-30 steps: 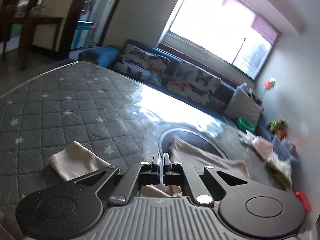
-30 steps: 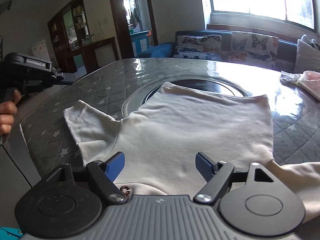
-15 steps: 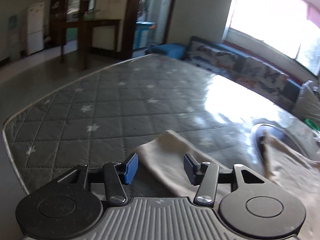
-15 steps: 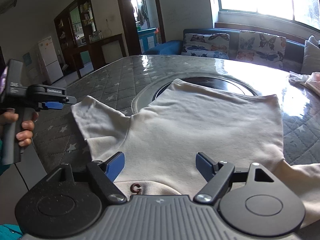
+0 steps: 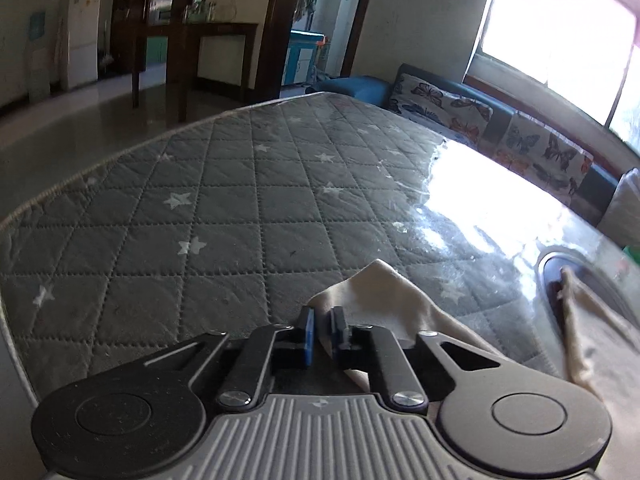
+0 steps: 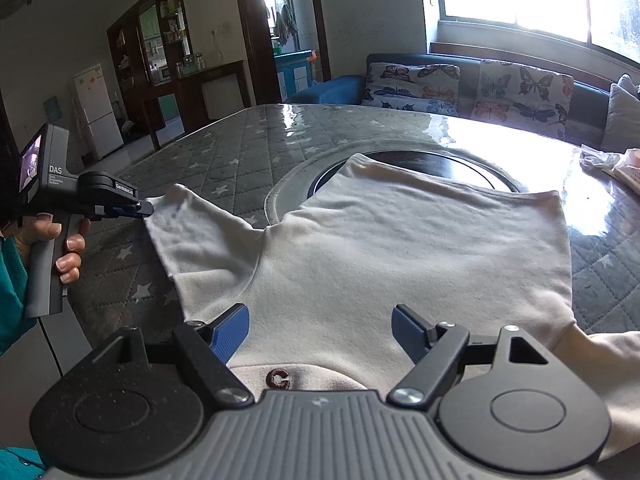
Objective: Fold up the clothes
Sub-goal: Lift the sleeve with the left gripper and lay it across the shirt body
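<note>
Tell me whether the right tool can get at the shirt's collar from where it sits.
Probably yes. The right tool is open just above the collar of the cream shirt, with nothing between them; the left tool is off at the sleeve.

Teal sleeve [image 6: 10, 280] — black grippers, blue pads [image 6: 230, 330]

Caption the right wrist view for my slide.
Right gripper open above a cream shirt spread on the quilted table; left gripper shut on the sleeve cuff.
</note>
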Available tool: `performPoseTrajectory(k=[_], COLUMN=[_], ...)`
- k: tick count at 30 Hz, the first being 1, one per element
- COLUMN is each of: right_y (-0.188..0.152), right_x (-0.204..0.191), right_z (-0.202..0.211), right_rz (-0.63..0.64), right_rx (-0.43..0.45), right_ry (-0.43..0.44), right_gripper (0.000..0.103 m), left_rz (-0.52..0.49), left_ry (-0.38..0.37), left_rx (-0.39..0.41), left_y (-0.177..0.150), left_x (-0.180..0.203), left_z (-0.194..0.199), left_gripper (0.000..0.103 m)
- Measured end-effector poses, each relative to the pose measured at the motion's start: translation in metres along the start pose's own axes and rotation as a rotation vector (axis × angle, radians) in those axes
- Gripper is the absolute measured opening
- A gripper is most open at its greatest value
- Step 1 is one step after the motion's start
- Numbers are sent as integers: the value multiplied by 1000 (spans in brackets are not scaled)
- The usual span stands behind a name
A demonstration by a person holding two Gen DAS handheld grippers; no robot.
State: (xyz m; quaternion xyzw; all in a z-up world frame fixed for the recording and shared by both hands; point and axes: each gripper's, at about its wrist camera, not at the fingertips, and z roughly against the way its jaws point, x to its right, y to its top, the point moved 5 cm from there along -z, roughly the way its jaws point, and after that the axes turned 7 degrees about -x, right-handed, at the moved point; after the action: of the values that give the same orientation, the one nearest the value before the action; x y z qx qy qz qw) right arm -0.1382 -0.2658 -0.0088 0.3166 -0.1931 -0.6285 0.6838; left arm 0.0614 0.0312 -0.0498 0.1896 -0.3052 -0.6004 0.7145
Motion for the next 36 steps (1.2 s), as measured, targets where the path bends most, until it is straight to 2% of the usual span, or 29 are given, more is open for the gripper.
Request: performPoseTrajectory(k=[4, 9, 15, 23, 30, 34, 36], right_y=[-1, 0, -1, -6, -15, -20, -22], right_x=[2, 7, 14, 34, 56, 67, 71], right_z=[4, 11, 21, 36, 47, 49, 48], right_rz=[-7, -25, -42, -91, -139, -170, -181], right_rx=[10, 32, 59, 92, 102, 97, 93], right_ry=[-5, -13, -23, -53, -98, -121, -128], right_gripper=[80, 80, 80, 80, 80, 80, 80], left_rz=[39, 3, -80, -209, -295, -344, -368], left_ry=[-73, -194, -366, -568, -695, -740, -758], left_rx=[13, 48, 66, 32, -65, -125, -179], left_y=[3, 1, 0, -18, -47, -73, -87], left_x=[1, 27, 77, 153, 214, 236, 240], left_z=[14, 49, 93, 131, 131, 122, 116], left_gripper=[5, 4, 4, 4, 4, 5, 5])
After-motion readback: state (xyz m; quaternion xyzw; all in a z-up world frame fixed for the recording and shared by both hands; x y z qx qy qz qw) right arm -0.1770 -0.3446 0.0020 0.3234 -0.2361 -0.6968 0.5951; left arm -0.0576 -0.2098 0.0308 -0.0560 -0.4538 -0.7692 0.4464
